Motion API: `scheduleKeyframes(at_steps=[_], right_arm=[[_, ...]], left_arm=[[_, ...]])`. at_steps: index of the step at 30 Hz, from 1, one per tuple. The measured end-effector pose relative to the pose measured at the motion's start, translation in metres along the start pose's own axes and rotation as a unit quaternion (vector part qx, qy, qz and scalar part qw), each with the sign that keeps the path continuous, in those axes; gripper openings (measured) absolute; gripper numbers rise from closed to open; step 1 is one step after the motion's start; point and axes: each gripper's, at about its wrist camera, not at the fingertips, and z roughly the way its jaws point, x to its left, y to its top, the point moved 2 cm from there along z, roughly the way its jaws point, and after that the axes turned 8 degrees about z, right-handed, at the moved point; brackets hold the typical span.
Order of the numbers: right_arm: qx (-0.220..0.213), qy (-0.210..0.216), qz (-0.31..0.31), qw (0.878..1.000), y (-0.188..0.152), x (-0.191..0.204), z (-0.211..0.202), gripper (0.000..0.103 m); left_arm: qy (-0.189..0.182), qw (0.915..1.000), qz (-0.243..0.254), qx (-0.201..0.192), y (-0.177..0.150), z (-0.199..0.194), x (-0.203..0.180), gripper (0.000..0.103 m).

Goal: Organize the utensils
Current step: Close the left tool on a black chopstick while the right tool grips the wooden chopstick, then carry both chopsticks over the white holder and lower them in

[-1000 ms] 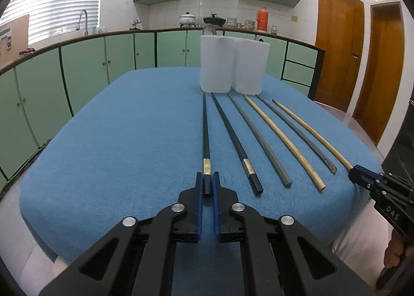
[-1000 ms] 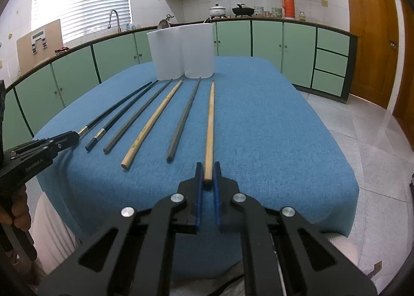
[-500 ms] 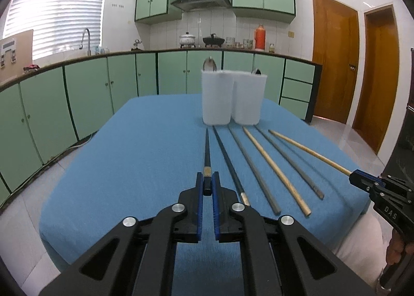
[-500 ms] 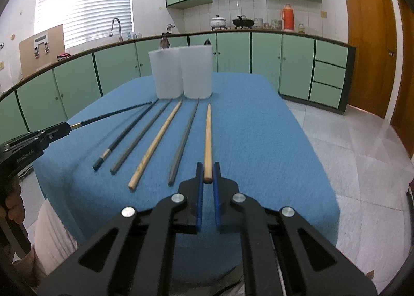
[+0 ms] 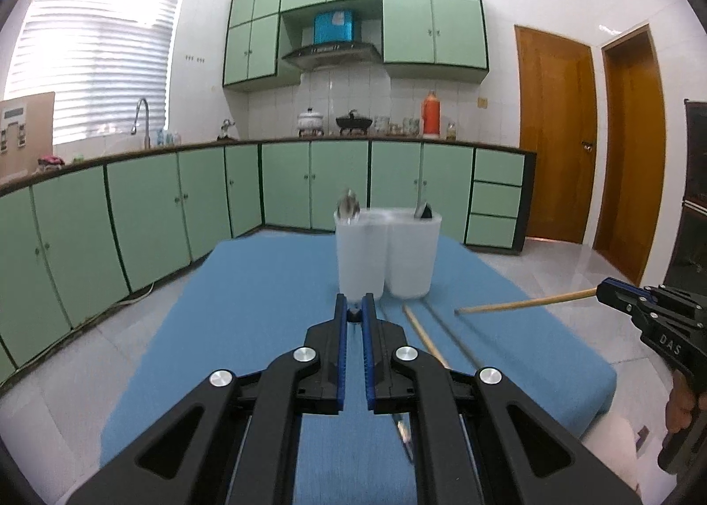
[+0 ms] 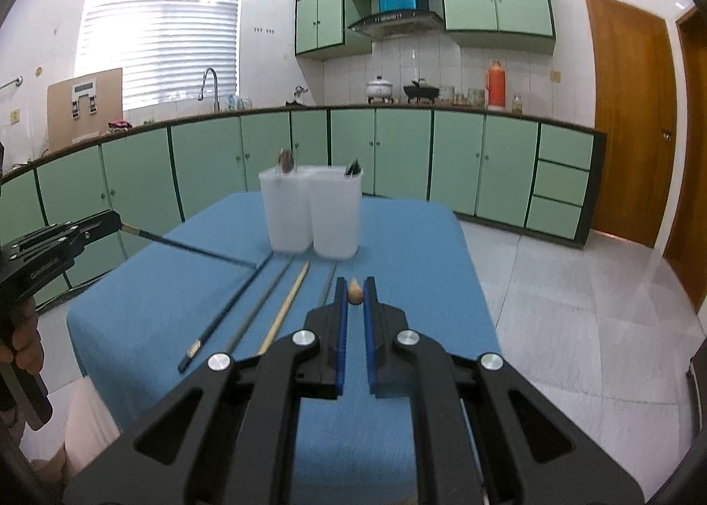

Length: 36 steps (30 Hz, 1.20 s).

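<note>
My left gripper (image 5: 354, 311) is shut on the end of a black chopstick (image 6: 190, 247), lifted above the blue table; it also shows at the left of the right wrist view (image 6: 115, 222). My right gripper (image 6: 354, 295) is shut on the end of a light wooden chopstick (image 5: 526, 304), also lifted; it shows at the right of the left wrist view (image 5: 602, 285). Two white holders (image 5: 386, 256) stand at the table's far end, with a spoon (image 5: 348, 205) in the left one. Several chopsticks still lie on the cloth, among them a wooden one (image 6: 285, 308) and a black one (image 6: 225, 316).
The blue-covered table (image 6: 411, 248) has its edges close on both sides, with tiled floor (image 6: 574, 306) to the right. Green kitchen cabinets (image 5: 176, 204) run behind and to the left. Wooden doors (image 5: 556, 142) stand at the right.
Both grippers have risen and tilted up, each lifting its chopstick off the cloth. The holders now sit lower in both views.
</note>
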Motion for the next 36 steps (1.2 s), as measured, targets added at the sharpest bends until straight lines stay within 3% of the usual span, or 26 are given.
scheduleKeyframes(at_steps=[12, 25, 36], right_arm=[[-0.012, 0.036, -0.007, 0.999, 0.086, -0.001, 0.013, 0.006], [-0.015, 0.067, -0.019, 0.997, 0.14, 0.006, 0.037, 0.006], [-0.056, 0.096, -0.014, 0.994, 0.226, 0.013, 0.064, 0.006]], left_arm=[[-0.031, 0.9991, 0.006, -0.028, 0.068, 0.017, 0.022, 0.006], [-0.056, 0.9979, 0.002, -0.031, 0.1, 0.044, 0.029, 0.006], [-0.045, 0.9934, 0.005, -0.105, 0.175, 0.061, 0.037, 0.006]])
